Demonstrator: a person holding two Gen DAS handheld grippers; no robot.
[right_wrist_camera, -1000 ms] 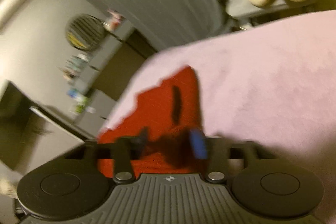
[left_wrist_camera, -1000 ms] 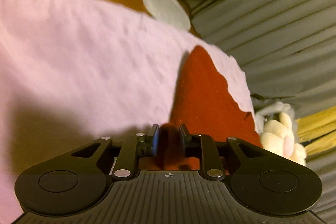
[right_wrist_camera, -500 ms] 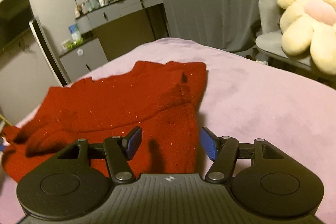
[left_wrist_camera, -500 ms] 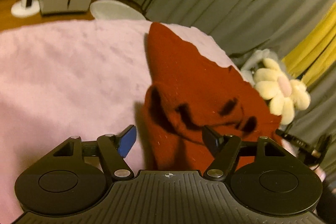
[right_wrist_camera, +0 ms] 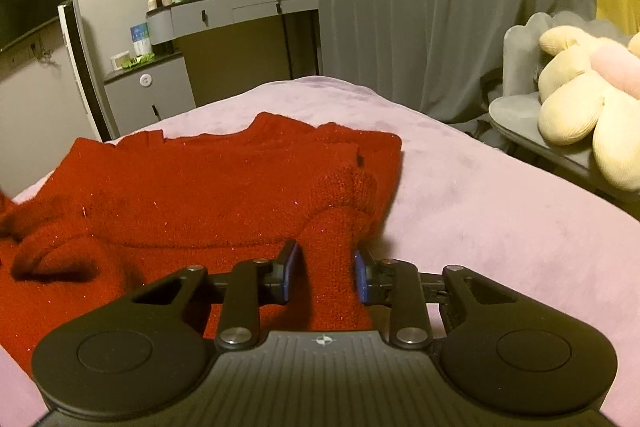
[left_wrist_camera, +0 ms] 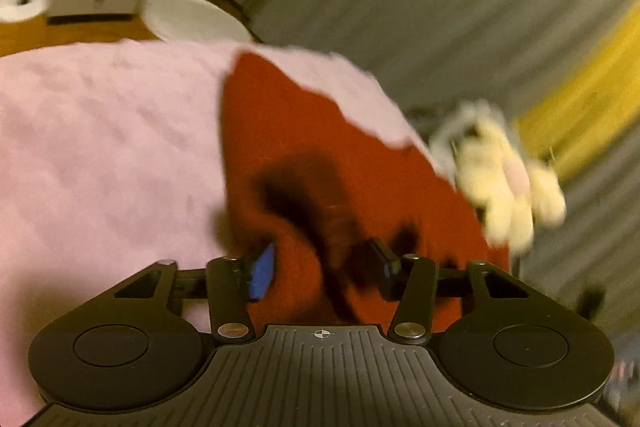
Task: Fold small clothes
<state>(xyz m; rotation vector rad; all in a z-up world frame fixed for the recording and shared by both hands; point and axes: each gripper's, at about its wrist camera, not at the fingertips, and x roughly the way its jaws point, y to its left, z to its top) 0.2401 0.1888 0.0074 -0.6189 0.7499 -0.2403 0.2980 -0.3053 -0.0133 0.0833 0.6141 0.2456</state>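
Both my grippers have rolled back level and shifted along the near hem since a second ago, the left one having let go of its first pinch to reach for a fresh one. My right gripper (right_wrist_camera: pixel 325 277) is closing its blue-padded jaws around a raised ridge of the fuzzy red knitted sweater (right_wrist_camera: pixel 192 195), which lies spread straight ahead of both tools on the pale pink plush blanket (right_wrist_camera: pixel 480 211); the pads (right_wrist_camera: pixel 289 271) stand at the ridge's sides, though I cannot tell whether they press it yet. My left gripper (left_wrist_camera: pixel 320 269), blurred in motion, is also closing, about half open, with a bunched fold of the same sweater (left_wrist_camera: pixel 304 131) between its jaws and not yet clamped. To do this step well, I judge both pinches should seat fully on the near hem, taking every layer, before any lift, and both hands should then rise together so the fold lands square. A cream flower-shaped plush cushion (right_wrist_camera: pixel 580 115) sits off to the right.
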